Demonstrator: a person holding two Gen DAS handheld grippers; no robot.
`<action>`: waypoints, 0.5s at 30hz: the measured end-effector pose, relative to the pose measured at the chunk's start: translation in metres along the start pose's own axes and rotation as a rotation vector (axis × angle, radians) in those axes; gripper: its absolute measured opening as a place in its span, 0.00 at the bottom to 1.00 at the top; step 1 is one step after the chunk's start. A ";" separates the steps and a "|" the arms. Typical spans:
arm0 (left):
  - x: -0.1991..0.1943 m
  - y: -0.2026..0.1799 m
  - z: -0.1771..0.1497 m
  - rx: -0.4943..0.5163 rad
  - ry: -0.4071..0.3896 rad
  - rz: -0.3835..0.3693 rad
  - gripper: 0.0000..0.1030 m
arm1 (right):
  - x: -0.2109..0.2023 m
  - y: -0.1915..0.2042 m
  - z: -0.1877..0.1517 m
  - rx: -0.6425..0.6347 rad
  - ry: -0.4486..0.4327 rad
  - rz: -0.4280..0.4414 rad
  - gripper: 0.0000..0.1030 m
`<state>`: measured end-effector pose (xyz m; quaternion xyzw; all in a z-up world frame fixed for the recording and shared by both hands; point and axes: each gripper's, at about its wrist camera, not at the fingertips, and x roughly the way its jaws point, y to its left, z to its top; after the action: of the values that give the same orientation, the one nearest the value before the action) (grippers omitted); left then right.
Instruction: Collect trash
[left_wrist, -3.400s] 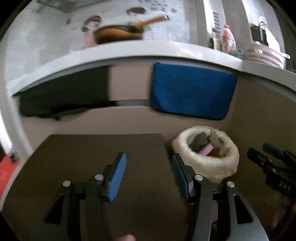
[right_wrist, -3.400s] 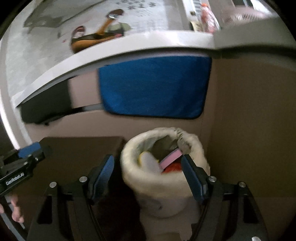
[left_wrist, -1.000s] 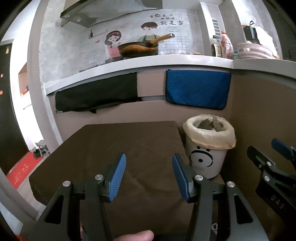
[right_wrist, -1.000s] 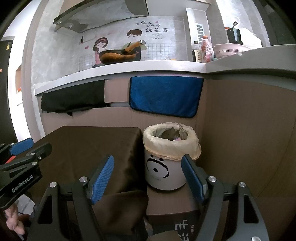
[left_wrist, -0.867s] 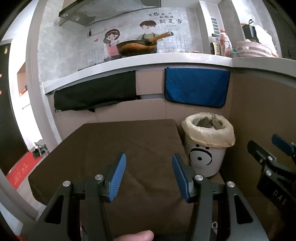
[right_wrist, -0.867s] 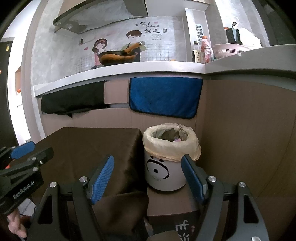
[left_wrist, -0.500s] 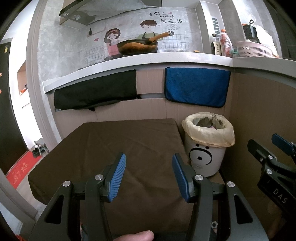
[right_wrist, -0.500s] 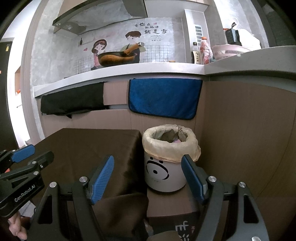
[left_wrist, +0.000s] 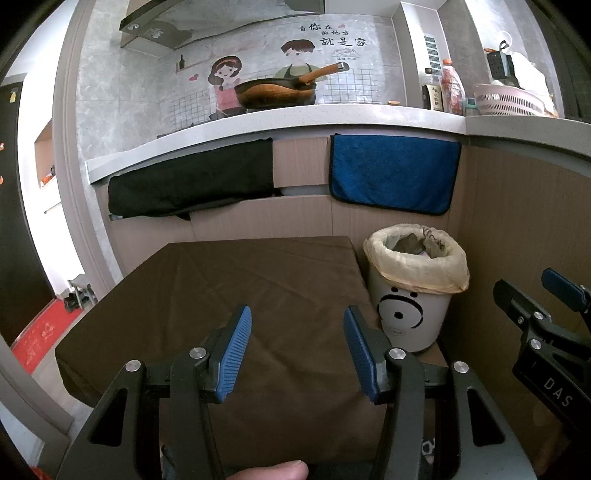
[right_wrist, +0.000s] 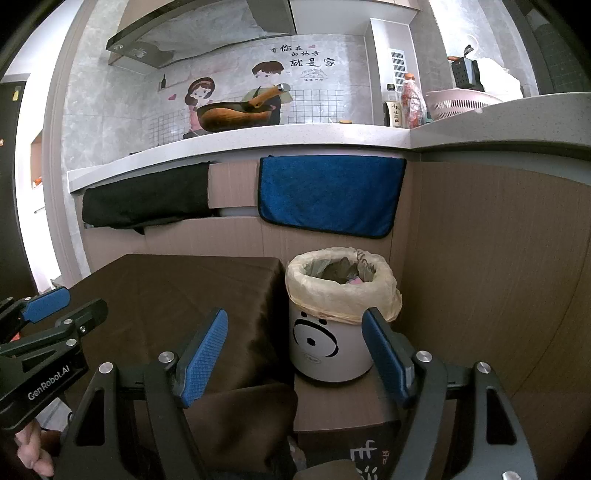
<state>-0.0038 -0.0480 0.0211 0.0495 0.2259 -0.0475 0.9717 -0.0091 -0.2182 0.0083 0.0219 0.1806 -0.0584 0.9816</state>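
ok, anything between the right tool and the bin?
Nothing visible. The right tool is open and empty, and the bin stands straight ahead on a box beside the brown-covered table. The gap between them is bare.

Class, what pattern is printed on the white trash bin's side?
A black frowning face on the trash bin, shown best in the right wrist view.

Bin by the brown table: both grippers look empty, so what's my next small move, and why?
Probably hold both grippers back and pan to look for leftover trash. The left gripper and right gripper are open and empty, the brown tablecloth shows no litter, and the bin already holds scraps.
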 end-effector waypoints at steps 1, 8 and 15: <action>0.000 0.000 0.000 0.000 0.002 -0.001 0.52 | 0.000 0.000 0.000 0.000 0.001 0.000 0.71; 0.000 0.000 0.000 -0.001 0.002 -0.001 0.52 | 0.000 0.000 0.000 0.000 0.001 -0.001 0.71; 0.000 0.000 0.000 -0.004 0.005 0.000 0.52 | 0.001 -0.001 0.000 -0.001 0.001 0.004 0.71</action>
<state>-0.0036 -0.0482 0.0209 0.0478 0.2286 -0.0471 0.9712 -0.0080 -0.2197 0.0083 0.0216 0.1813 -0.0565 0.9816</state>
